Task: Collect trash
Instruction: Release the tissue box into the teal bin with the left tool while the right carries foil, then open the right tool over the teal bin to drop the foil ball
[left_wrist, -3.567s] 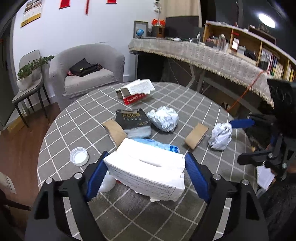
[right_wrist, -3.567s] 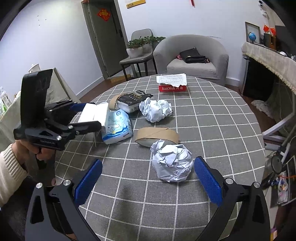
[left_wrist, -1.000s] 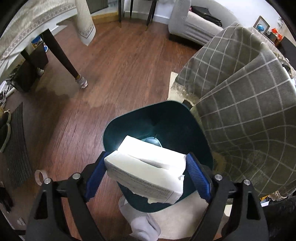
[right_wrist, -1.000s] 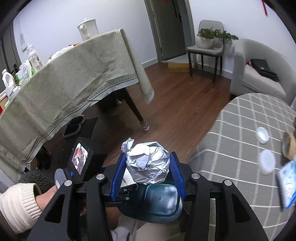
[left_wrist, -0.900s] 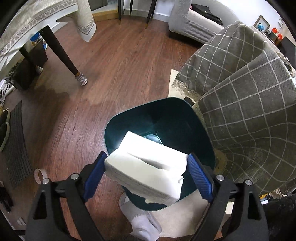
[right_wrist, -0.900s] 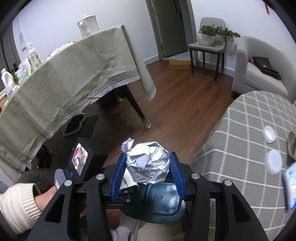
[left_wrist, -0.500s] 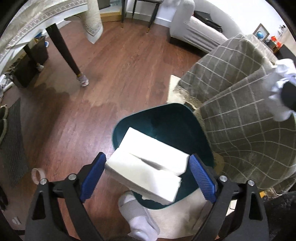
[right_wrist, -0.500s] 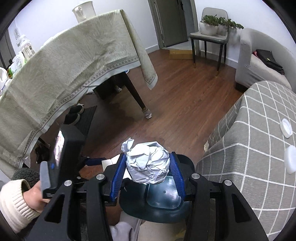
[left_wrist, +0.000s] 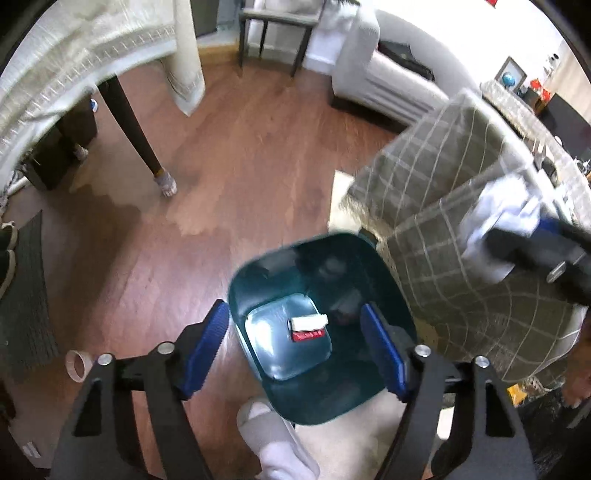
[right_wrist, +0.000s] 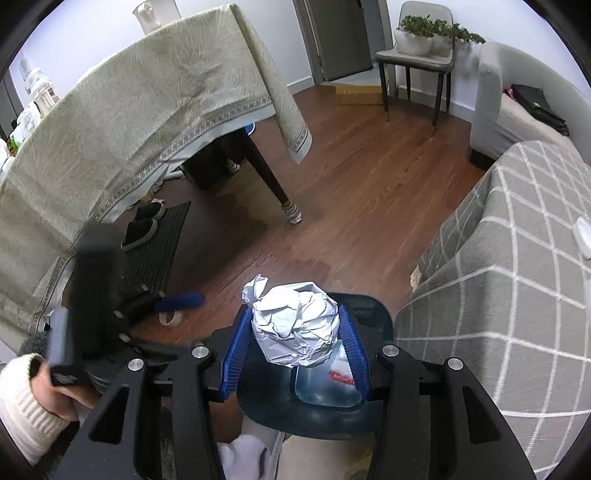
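A dark teal trash bin (left_wrist: 384, 280) stands on the wood floor beside the checked-cloth table (left_wrist: 454, 206). My left gripper (left_wrist: 295, 343) is open and empty above the bin. A white tissue pack (left_wrist: 308, 322) lies at the bin's bottom over a red strip. My right gripper (right_wrist: 295, 343) is shut on a crumpled white paper ball (right_wrist: 295, 325) and holds it over the bin (right_wrist: 373, 306). In the left wrist view the right gripper with the paper ball (left_wrist: 498, 229) shows blurred at the right. In the right wrist view the left gripper (right_wrist: 177, 299) shows blurred at the left.
A second table with a pale green cloth (right_wrist: 129, 122) and a dark leg (right_wrist: 273, 184) stands to the left. Slippers on a dark mat (right_wrist: 147, 225), a grey armchair (right_wrist: 517, 107), a chair with a plant (right_wrist: 417, 51) and a tape roll (left_wrist: 77, 365) are around.
My left gripper opened and the tissue pack dropped into the bin. The left gripper drew back to the left. My right gripper moved over the bin with the paper ball.
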